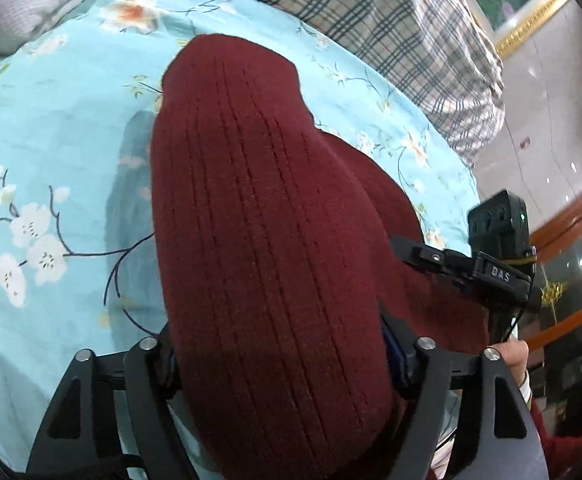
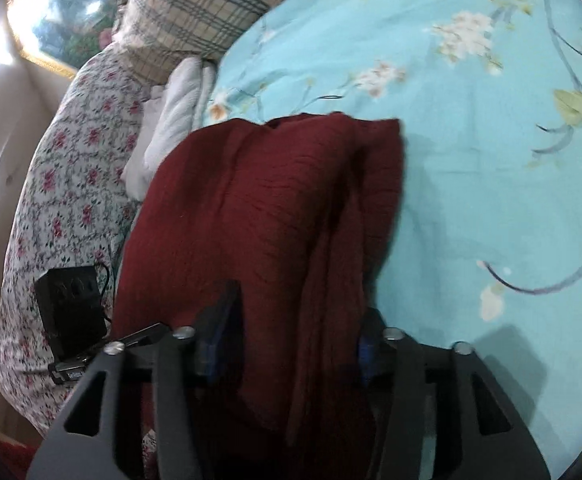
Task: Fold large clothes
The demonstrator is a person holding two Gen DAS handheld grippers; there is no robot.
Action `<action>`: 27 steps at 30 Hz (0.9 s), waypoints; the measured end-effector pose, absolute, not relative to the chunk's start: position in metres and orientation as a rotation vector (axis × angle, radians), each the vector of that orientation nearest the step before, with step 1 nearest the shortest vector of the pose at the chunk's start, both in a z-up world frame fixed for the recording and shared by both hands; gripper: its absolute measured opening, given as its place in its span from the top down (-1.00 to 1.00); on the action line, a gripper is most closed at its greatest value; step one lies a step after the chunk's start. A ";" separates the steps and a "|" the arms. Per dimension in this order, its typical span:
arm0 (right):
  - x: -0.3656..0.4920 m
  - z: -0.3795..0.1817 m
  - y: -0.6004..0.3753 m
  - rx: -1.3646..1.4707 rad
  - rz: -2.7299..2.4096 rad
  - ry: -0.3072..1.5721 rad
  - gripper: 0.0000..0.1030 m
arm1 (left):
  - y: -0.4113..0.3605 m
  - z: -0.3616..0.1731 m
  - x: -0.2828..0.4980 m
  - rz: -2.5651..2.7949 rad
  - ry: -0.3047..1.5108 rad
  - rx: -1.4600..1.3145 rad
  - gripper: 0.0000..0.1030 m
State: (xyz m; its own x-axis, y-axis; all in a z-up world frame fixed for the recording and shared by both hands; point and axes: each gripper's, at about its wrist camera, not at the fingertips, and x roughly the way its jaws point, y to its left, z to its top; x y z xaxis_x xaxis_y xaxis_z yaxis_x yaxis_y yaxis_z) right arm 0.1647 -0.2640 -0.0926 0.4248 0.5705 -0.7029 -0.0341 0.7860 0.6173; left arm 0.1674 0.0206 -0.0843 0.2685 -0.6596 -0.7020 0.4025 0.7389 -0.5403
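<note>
1. a dark red knitted sweater is bunched up into a thick bundle over a bed covered in a light blue sheet printed with white blossoms.
2. the left gripper has the ribbed bundle sitting right between its two black fingers; the knit fills the whole gap and bulges over the top, so it looks pinched on the sweater, jaws held wide by the bulk.
3. the right gripper has the other end of the same sweater between its fingers, blue pads against the folds on both sides, so it too seems clamped on the cloth.
4. from the left side you can see the right tool just past the bundle, a hand under it.
5. from the right side the left tool's black box shows beside the sweater, above a quilt with small red flowers.
6. a plaid blanket lies heaped at the far edge of the blue sheet, and a white knitted piece sits just beside the sweater's far corner.
7. the right view is smeared, so finer detail of the folds cannot be told.
</note>
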 end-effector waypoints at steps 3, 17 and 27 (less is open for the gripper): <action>0.154 -0.074 -0.273 0.546 0.355 1.041 -0.11 | 0.028 -0.073 0.161 -0.700 1.074 -0.272 -0.51; 0.157 -0.058 -0.245 0.439 0.327 1.033 0.68 | 0.058 -0.028 0.112 -0.821 0.806 -0.209 0.12; 0.153 -0.054 -0.260 0.371 0.231 1.018 0.72 | 0.000 -0.048 0.103 -0.890 0.902 -0.066 0.52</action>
State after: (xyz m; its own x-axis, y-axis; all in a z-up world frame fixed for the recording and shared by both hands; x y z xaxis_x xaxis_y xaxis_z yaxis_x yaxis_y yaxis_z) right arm 0.1526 -0.2605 -0.0541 0.5085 0.3571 -0.7835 -0.0164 0.9138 0.4058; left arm 0.1032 -0.0003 -0.0481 0.2992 -0.6958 -0.6529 0.6436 0.6524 -0.4002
